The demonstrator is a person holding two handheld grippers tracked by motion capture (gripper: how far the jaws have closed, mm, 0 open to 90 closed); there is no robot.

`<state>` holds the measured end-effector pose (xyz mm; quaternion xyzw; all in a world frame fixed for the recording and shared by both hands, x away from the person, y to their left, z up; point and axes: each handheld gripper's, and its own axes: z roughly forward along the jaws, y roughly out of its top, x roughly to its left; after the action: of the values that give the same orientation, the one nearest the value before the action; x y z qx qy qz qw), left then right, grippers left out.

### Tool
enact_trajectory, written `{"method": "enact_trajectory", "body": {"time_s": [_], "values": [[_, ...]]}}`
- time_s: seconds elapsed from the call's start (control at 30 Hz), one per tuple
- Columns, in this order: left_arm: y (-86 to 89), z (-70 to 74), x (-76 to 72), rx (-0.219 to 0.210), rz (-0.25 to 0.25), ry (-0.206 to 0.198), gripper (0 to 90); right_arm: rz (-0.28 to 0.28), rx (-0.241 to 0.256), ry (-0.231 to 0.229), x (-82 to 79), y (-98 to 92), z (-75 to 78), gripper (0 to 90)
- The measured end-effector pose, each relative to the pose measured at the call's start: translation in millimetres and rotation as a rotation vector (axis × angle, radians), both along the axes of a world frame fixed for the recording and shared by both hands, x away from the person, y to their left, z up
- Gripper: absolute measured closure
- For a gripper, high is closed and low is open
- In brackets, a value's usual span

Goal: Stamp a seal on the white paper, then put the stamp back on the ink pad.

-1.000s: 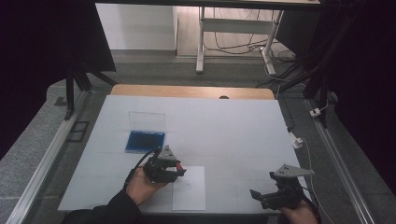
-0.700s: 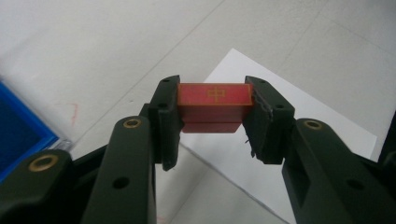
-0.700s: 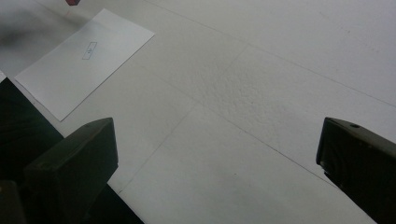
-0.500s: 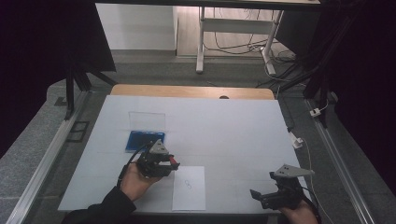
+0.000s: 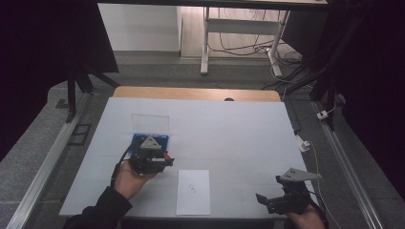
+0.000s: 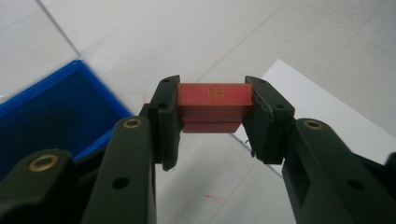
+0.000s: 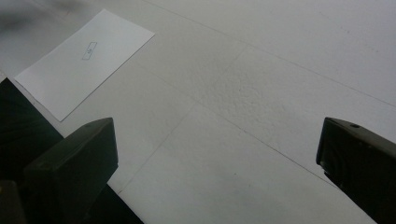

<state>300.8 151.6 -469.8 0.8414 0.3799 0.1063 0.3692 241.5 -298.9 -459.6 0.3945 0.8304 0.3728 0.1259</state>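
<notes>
Currently, high view: left tongs (image 5: 162, 159) are held above the tabletop (image 5: 239, 129) at about 8 o'clock from its centre, a small red stamp block (image 5: 166, 156) showing at their tip. Blue tray (image 5: 155, 139) lies just beyond them at 12 o'clock, with a clear lid (image 5: 150, 123) standing behind it. White paper sheet (image 5: 193, 192) lies near, at 4 o'clock from the left tongs, with a faint mark on it. Right tongs (image 5: 261, 199) rest low at 5 o'clock on the tabletop, well apart from the sheet.

Left gripper view: tongs (image 6: 212, 112) pinch the block (image 6: 213, 106) by its two short ends, engraved top face toward the camera. Tray (image 6: 51, 116) at 9 o'clock, corner of the sheet (image 6: 322, 112) at 3 o'clock.

Right gripper view: tongs (image 7: 217, 154) spread wide, holding nothing; sheet (image 7: 84, 60) at 10 o'clock.

Judgement: block looks rigid, light and smooth-sided, so it could slip or twist if the pinch slackens. End-to-end hold seems sound; it keeps the block level. The sheet is thin and may shift when pressed.
</notes>
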Motion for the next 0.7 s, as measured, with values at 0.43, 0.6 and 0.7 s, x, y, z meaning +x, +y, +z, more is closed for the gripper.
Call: {"method": "enact_trajectory", "body": {"time_s": [0.43, 0.6, 0.7], "values": [[23.1, 4.2, 5.3, -0.017, 0.072, -0.012, 57.8, 0.002, -0.003, 0.0, -0.2, 0.3, 0.0, 0.0], [31.0, 5.0, 8.1, -0.017, 0.098, -0.015, 57.8, 0.003, -0.002, 0.0, -0.3, 0.0, -0.1, 0.0], [35.0, 4.8, 10.1, -0.019, 0.11, -0.016, 57.9, 0.003, -0.001, 0.001, -0.1, 0.2, 0.0, 0.0]]}}
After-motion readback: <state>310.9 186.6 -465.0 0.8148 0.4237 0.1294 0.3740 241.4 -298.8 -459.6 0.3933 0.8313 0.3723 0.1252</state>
